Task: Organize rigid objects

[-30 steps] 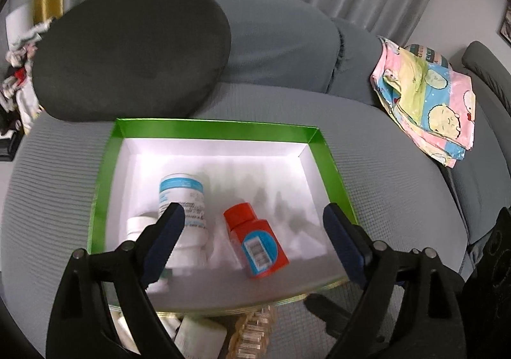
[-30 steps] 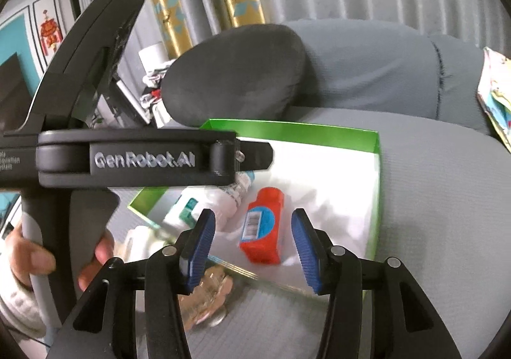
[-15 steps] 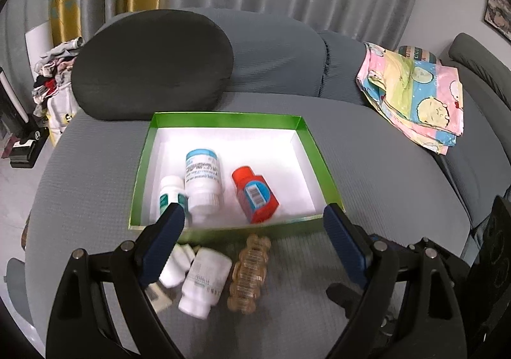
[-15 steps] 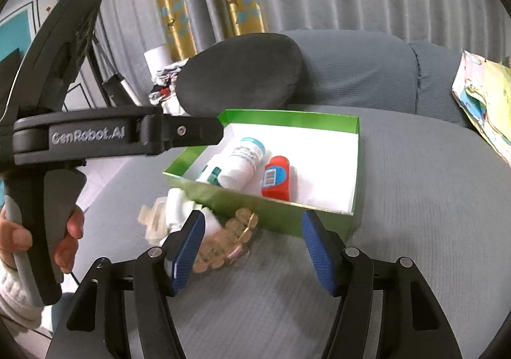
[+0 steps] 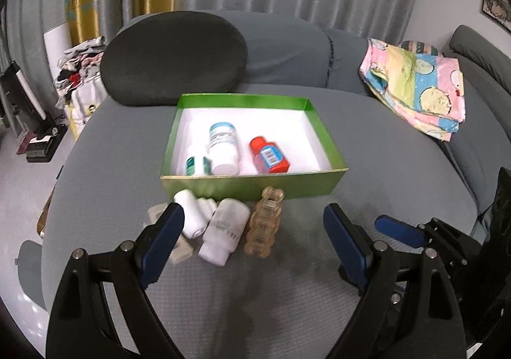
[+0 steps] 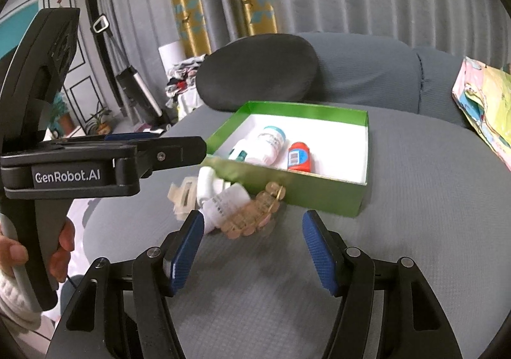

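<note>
A green box (image 5: 252,188) (image 6: 322,194) with a white inside sits on the grey sofa seat. In it lie a red bottle (image 5: 270,156) (image 6: 299,157), a white bottle with a blue band (image 5: 223,148) (image 6: 266,144) and a small white-and-green bottle (image 5: 196,162). In front of the box lie a white bottle (image 5: 225,231) (image 6: 225,202), a smaller white bottle (image 5: 191,213), an amber bear-shaped bottle (image 5: 265,221) (image 6: 255,213) and a beige piece (image 6: 185,196). My left gripper (image 5: 254,239) is open and empty above them. My right gripper (image 6: 254,247) is open and empty near the bear bottle.
A dark cushion (image 5: 175,55) leans on the sofa back behind the box. A colourful folded cloth (image 5: 418,87) lies at the right. Clothes and a black device stand on the floor at the left (image 5: 38,138).
Both grippers have pulled back and up from the box; the loose bottles in front of the box have come into full view. Both stay open.
</note>
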`<state>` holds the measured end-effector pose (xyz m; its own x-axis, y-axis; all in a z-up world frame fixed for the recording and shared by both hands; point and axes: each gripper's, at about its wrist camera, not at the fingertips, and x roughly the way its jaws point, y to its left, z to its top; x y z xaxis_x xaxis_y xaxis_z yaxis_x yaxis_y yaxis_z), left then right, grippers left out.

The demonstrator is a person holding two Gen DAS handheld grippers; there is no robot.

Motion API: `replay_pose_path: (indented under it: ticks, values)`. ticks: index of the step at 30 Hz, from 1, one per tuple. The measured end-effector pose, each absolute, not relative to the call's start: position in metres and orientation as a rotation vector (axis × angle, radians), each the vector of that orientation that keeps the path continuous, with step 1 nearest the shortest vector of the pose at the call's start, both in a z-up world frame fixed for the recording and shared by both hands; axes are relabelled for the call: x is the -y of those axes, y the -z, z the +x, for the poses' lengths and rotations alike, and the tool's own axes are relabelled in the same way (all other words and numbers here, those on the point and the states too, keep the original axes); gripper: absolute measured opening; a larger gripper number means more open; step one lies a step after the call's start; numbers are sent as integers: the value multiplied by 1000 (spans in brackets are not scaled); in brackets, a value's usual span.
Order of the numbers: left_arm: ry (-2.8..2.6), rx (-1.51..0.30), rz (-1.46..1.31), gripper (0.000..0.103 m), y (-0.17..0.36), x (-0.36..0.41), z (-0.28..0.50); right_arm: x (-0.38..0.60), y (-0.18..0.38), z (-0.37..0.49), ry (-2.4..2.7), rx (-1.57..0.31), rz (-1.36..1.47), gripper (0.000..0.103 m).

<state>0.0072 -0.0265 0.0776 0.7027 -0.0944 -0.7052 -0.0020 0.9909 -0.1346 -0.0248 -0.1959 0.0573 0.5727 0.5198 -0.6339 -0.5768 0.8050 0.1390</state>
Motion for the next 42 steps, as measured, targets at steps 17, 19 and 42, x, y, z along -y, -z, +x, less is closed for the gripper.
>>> replay_pose_path:
  ticks: [17,19,42]
  values:
    - [16,-879,-171,89,-36,8,-10,175,-30,-32,-654,-786,-113,66]
    - [15,-884,-177,89,-33,6,-11,173,-27,-32,-656,-792,-114,66]
    - [98,-1026,-363,89,27,-15,-20,187,14,-6,-713,-935,21,66]
